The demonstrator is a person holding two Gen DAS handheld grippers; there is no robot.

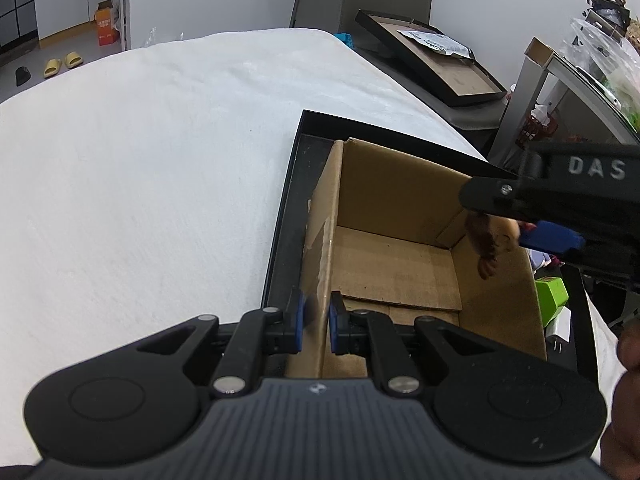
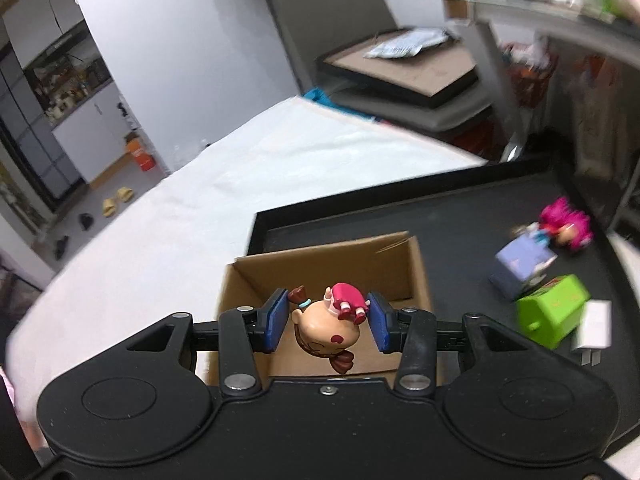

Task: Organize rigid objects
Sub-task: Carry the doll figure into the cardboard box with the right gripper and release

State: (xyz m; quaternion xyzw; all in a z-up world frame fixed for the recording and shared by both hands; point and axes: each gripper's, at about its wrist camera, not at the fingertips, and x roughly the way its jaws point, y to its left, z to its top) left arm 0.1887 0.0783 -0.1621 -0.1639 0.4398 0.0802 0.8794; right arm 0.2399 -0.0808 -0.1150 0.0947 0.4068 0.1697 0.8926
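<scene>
Cardboard box (image 1: 400, 264) in black tray (image 2: 400, 216), white tablecloth (image 1: 140, 160), grey chair (image 2: 340, 8)

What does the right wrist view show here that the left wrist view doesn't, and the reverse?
Only the right wrist view shows the doll figurine clearly, head down between the right gripper pads, plus a pink-haired doll and purple cube. Only the left wrist view shows the left gripper shut on the cardboard box wall. Both show the box in the black tray, a green toy and the white cloth.
</scene>
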